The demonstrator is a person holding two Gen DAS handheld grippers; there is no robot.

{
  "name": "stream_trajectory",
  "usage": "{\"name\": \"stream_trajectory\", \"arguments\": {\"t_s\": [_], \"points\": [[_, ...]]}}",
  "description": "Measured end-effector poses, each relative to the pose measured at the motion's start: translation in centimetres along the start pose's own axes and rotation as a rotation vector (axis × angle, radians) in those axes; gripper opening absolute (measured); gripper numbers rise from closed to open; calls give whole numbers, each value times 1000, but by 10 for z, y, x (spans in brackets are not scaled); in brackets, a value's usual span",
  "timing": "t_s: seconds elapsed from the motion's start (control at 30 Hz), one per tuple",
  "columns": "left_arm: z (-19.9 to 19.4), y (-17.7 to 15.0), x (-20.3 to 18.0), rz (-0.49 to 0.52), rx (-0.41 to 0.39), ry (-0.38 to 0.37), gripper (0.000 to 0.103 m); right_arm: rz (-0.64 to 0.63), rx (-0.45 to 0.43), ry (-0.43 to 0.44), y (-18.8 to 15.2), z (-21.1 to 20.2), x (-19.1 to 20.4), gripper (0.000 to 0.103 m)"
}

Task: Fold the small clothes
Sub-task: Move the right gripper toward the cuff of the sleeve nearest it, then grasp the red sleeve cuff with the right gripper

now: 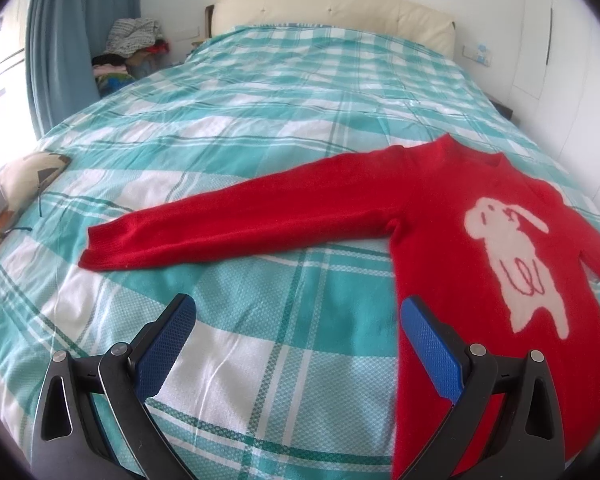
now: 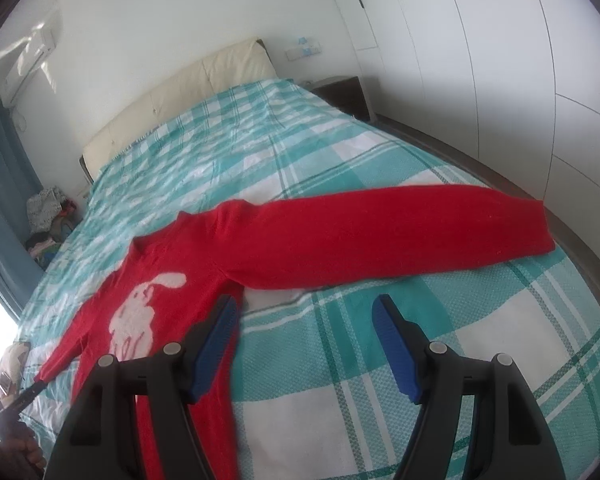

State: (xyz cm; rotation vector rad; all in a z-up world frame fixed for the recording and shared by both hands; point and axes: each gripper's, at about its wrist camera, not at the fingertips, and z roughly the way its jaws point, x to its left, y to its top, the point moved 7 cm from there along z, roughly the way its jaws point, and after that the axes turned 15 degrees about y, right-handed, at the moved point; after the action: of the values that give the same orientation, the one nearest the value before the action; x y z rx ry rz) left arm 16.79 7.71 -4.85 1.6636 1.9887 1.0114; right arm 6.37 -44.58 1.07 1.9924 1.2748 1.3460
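Sweater [image 1: 440, 216], red, with a white rabbit figure [image 1: 516, 256] on its chest, lies flat and face up on the bed [image 1: 260, 128], over the teal-and-white checked bedspread [image 1: 228, 352]. Both sleeves are spread outward: the one on my left side [image 1: 228, 224] stretches across the checks with its cuff toward the curtain side of the room, and the other [image 2: 400, 236] runs toward the wardrobe side, its cuff near the mattress edge. My left gripper [image 1: 298, 320] hangs above the bedspread just beside the sweater's side seam; its jaws stand wide apart with only cloth-covered mattress between the blue pads [image 1: 168, 344], and it holds nothing. My right gripper [image 2: 305, 320] hangs over the opposite flank, below the armpit; its jaws are likewise well apart and empty, one pad [image 2: 216, 348] over the red knit and the other over bare bedspread. I cannot confirm contact between either pad and the fabric. Cream headboard [image 1: 332, 12] stands at the far end. A heap of clothes [image 1: 134, 36] sits beside the blue curtain [image 1: 60, 32]. White wardrobe doors [image 2: 500, 60] line the opposite wall.
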Motion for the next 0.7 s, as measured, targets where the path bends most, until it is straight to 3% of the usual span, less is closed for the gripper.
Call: {"name": "stream_trajectory", "arguments": {"t_s": [0.13,0.27,0.37,0.47,0.57,0.7], "points": [[2,-1,-1,-2,7,2,103,28,-106,12,49,-36,-28,70],[4,-2,-4,-1,14,-3,103,229,-134,36,78,-58,-103,76],[3,-3,-10,17,5,1,103,448,-59,69,58,-51,-164,76],[1,-5,-16,41,-11,8,103,586,9,85,26,-39,-201,75],[2,-10,-19,65,-14,27,103,722,-34,150,7,-35,-225,72],[11,-15,-17,60,18,44,103,762,-82,192,8,-24,-241,68]]}}
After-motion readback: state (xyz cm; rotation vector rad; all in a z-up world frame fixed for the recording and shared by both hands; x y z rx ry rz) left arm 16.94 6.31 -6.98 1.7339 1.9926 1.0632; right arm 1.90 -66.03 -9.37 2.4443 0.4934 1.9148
